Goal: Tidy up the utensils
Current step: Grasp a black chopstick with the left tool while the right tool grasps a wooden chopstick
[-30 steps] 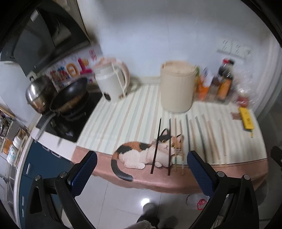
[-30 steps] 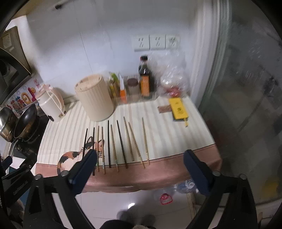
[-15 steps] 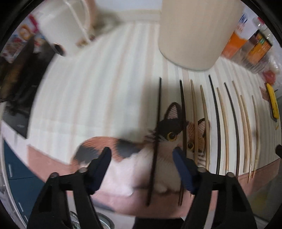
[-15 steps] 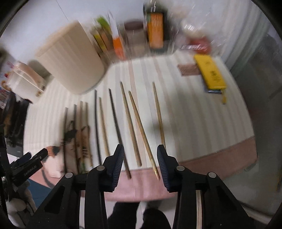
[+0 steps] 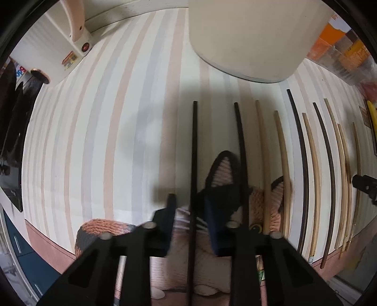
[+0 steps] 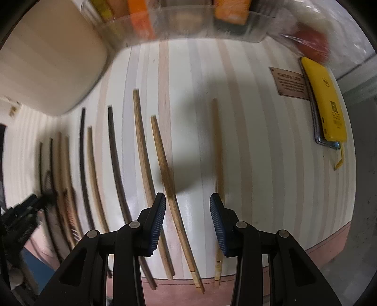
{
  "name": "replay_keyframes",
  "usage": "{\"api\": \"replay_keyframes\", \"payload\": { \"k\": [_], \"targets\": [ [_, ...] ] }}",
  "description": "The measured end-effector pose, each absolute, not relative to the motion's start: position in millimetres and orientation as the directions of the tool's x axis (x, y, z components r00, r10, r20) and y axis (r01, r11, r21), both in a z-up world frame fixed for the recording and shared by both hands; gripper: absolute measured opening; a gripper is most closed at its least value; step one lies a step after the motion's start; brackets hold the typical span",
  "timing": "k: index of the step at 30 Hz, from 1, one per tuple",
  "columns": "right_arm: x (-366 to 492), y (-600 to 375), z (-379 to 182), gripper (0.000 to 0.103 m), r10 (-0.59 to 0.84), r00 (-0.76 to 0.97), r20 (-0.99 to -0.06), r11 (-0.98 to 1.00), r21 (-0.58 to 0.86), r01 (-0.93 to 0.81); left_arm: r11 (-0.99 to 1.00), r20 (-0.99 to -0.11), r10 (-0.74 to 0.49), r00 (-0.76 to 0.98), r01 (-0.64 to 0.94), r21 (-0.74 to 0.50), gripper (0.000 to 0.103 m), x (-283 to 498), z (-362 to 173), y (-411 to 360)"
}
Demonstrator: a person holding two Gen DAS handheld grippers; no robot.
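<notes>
While both tools point down at the bench [image 5: 99, 131], left tool [image 5: 189, 211] is closing: jaws narrow, straddling the leftmost black chopstick [image 5: 194, 146], which runs straight up between them. Pads look near it, but motion blur hides whether they touch yet. That chopstick lies across the cat print [image 5: 226, 188] on the striped cloth, first in a row of chopsticks laid side by side, all roughly parallel, ends near the bench's front edge. Next to it on the right is a second black chopstick [image 5: 240, 146], then two pale wooden ones, then more dark and light ones out to the right.

Right tool [image 6: 187, 211] stands half open, nothing gripped. A brown wooden chopstick [image 6: 165, 169] passes through the gap, closer to the left pad, no contact visible. The far-right pale chopstick [image 6: 218, 150] runs just outside the right pad and partly behind it.

Beige ribbed canister [image 5: 254, 35] stands behind the row, towards its left end. White kettle [image 5: 54, 47] sits at back left. Yellow phone-like item [image 6: 327, 106] lies well to the right of the chopsticks, beside a small brown card [image 6: 291, 81]. Orange packets [image 6: 141, 21] in a clear tray sit along the back, blurred.
</notes>
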State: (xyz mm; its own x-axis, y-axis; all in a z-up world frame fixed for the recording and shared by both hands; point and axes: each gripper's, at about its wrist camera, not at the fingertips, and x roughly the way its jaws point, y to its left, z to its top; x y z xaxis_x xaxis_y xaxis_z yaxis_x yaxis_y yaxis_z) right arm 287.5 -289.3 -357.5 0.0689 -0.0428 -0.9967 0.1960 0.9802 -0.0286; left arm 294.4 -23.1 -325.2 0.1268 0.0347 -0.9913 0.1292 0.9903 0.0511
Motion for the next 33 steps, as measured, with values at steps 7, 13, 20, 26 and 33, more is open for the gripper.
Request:
{"api": "replay_keyframes", "payload": {
  "k": [7,13,20,26,33],
  "targets": [
    [279.6,-283.9,-369.4,0.007,-0.074,0.008,-0.997,0.979,-0.072,0.192,0.991,-0.986,0.087,0.141,0.092,0.101,0.003,284.6,-332.6,-33.5],
    [276.0,-298.2,-366.9,0.007,-0.039,0.0,-0.999,0.971,-0.038,0.236,0.994,-0.988,0.075,0.136,0.062,0.084,0.004,269.1,-327.0,-19.4],
    [314.3,-296.1,-372.8,0.008,-0.05,-0.116,-0.992,0.979,-0.072,0.189,0.985,-0.986,0.104,0.131,0.123,0.12,0.004,281.2,-324.9,-20.0],
    [331.5,-312.4,-375.4,0.007,-0.009,-0.135,-0.991,0.975,-0.038,0.219,0.985,-0.987,0.093,0.133,0.13,0.11,0.004,288.9,-323.3,-22.8],
    [324.1,-318.4,-366.7,0.007,-0.029,-0.065,-0.997,0.955,-0.047,0.294,0.985,-0.975,0.091,0.203,0.126,0.118,0.003,291.1,-306.3,-4.2]
  ]
}}
